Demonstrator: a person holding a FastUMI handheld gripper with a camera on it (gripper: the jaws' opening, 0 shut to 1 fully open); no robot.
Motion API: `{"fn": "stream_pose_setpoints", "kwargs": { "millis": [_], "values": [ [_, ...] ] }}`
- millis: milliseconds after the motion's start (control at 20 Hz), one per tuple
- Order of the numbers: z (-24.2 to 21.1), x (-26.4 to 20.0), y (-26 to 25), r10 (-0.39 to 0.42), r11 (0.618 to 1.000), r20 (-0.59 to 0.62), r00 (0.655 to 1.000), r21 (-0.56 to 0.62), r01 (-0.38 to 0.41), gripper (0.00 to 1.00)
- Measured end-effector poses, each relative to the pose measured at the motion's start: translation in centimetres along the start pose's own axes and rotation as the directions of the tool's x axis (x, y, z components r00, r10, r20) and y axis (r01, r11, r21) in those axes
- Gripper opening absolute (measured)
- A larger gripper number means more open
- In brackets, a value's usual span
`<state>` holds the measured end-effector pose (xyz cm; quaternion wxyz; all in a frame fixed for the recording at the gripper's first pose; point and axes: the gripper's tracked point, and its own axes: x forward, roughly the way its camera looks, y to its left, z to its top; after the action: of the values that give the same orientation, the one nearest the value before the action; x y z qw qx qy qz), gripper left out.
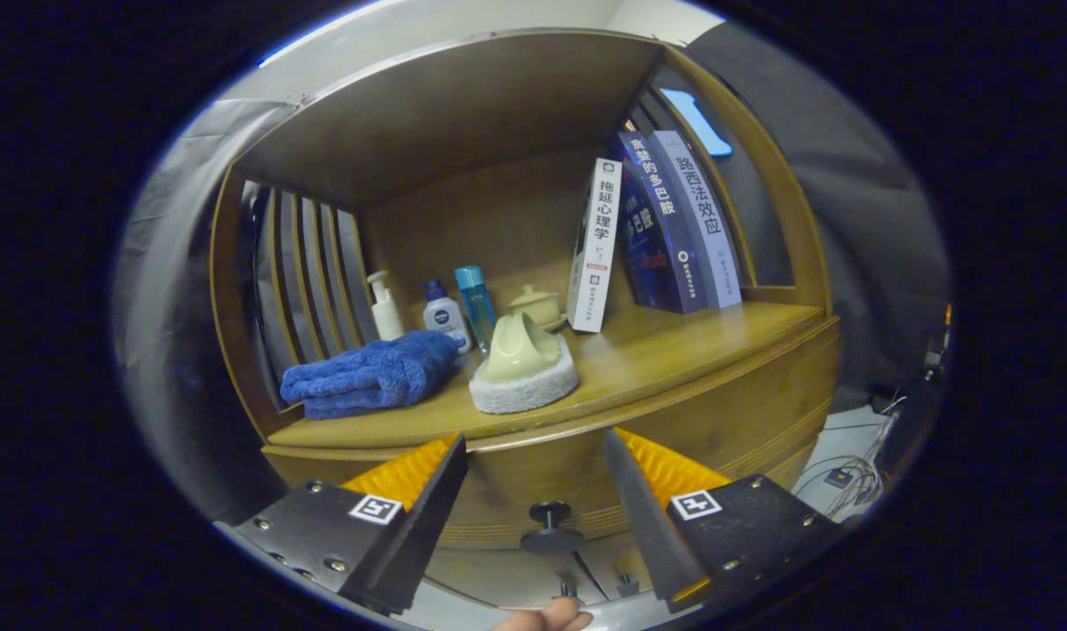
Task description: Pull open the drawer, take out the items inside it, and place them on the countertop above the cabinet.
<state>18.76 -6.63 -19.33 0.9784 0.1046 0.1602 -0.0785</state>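
Note:
A wooden cabinet stands ahead of me with its countertop under a shelf roof. The drawer front below the countertop is closed, and its dark round knob sits low between my fingers. My gripper is open, with nothing between the fingers, just short of the drawer front. On the countertop lie a folded blue towel and a pale green-topped scrub sponge. What is inside the drawer is hidden.
At the back of the countertop stand a pump bottle, a white lotion bottle, a blue bottle and a small lidded pot. Three books lean at the right. Cables lie on the floor right of the cabinet. A fingertip shows below.

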Motion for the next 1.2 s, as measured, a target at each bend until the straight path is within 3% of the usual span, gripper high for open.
{"fn": "stream_pose_setpoints", "kwargs": {
  "millis": [300,800,1200],
  "values": [
    [5.7,-2.8,1.7,0.005,0.999,0.101,0.995,-0.039,-0.001,0.99],
    [18.0,-11.3,5.4,0.016,0.968,0.205,0.979,-0.249,0.036,0.99],
    [22.7,-16.7,8.0,0.015,0.968,0.276,0.961,-0.246,0.055,0.99]
  ]
}}
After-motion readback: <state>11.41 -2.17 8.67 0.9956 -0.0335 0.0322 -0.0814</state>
